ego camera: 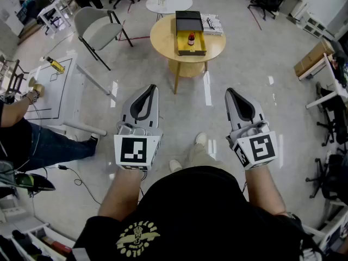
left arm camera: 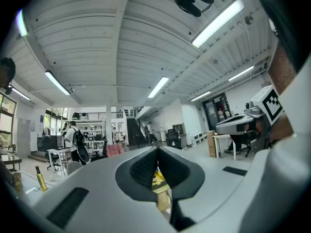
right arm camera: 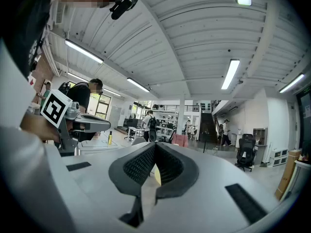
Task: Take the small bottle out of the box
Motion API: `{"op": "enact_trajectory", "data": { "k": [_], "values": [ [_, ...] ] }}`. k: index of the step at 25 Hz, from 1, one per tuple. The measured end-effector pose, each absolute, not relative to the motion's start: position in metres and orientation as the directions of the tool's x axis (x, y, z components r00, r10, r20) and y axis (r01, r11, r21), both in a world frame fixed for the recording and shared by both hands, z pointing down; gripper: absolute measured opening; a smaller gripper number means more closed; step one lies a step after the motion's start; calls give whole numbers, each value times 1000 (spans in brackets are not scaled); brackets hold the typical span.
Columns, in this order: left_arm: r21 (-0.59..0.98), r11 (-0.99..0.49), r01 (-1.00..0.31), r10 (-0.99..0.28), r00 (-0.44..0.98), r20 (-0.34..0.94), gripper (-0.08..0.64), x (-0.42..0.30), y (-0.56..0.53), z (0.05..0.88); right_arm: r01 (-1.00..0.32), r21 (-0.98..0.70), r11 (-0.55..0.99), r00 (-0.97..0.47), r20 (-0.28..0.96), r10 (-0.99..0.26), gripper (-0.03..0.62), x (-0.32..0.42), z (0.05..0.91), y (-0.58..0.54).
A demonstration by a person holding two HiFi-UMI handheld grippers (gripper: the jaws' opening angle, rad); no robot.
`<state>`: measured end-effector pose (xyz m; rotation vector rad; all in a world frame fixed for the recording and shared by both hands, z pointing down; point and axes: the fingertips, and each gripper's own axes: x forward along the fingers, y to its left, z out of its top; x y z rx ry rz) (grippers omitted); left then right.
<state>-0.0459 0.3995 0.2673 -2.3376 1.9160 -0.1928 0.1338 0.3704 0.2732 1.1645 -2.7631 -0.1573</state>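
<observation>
- Round pale wooden surface (ego camera: 163, 42), mid-room: open yellow box (ego camera: 181, 45) on it, small reddish bottle (ego camera: 191, 38) standing inside.
- Grey shell chair (ego camera: 100, 29) to its left.
- Left tool (ego camera: 151, 87), right tool (ego camera: 229, 91): both closed tight, empty, well short of the surface.

one small bottle (ego camera: 191, 38), one box (ego camera: 179, 43)

I've got the table (ego camera: 163, 45) at 12 o'clock, with the box (ego camera: 178, 42) on it and the bottle (ego camera: 191, 38) in the box's near half. Booklet (ego camera: 212, 24) at the box's 2 o'clock. Chair (ego camera: 100, 29) at 11, smaller table (ego camera: 169, 3) behind. Desk (ego camera: 70, 91) at 10, person (ego camera: 16, 135) at 9.
</observation>
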Motion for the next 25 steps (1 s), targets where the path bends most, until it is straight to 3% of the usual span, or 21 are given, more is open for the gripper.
{"op": "enact_trajectory", "data": {
  "k": [25],
  "values": [
    [-183, -171, -968, -985, 164, 53, 15, -55, 314, 276, -673, 92, 734, -727, 98, -679, 15, 122, 286, 273]
  ]
}}
